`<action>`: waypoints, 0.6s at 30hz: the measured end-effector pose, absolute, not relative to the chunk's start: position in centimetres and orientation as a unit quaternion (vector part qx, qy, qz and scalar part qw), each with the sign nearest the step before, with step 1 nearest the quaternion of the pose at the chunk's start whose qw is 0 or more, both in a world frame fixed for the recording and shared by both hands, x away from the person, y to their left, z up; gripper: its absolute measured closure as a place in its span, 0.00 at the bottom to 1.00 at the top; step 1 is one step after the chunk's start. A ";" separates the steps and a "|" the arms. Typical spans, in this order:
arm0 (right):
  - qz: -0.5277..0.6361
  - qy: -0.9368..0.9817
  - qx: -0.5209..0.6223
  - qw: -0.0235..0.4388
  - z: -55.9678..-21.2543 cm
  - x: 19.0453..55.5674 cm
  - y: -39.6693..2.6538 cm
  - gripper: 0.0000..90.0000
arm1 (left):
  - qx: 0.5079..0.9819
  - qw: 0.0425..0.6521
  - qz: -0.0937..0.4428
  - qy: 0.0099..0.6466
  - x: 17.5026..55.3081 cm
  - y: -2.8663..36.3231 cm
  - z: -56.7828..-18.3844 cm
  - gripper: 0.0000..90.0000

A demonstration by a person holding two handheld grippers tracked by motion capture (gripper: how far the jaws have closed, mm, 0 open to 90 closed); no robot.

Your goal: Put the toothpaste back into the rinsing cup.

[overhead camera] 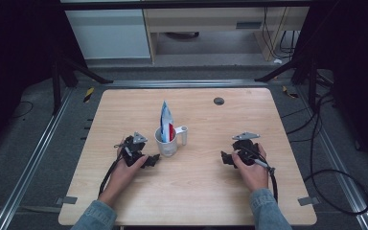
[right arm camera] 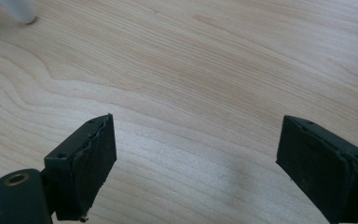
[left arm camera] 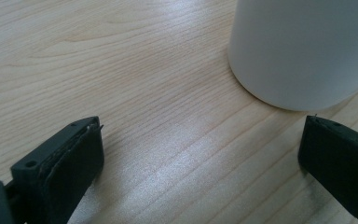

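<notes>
Left gripper (overhead camera: pixel 149 160) sits beside the white mug (overhead camera: pixel 166 142), fingers wide and empty — right gripper (overhead camera: pixel 226 158) waits well apart on the table (overhead camera: pixel 201 187), fingers equally wide, ready to help

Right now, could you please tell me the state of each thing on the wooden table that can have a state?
White plastic mug: upright on the table, handle toward the right gripper, touched by neither gripper.
Blue, white and red pouch: standing in the mug, top sticking out above the rim.
Left gripper: jaws open, empty, close beside the mug.
Right gripper: jaws open, empty, over bare wood.
</notes>
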State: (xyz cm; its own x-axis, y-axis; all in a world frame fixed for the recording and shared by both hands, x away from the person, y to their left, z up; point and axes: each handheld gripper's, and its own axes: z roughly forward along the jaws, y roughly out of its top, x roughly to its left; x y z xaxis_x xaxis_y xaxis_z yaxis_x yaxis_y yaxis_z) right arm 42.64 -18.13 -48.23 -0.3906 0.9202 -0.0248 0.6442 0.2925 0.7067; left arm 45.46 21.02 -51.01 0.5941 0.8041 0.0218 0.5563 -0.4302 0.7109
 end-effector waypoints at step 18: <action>0.323 0.747 0.537 0.221 -49.9 43.6 -19.2 0.13 | 0.826 0.340 0.183 0.412 45.5 21.0 -51.0 0.00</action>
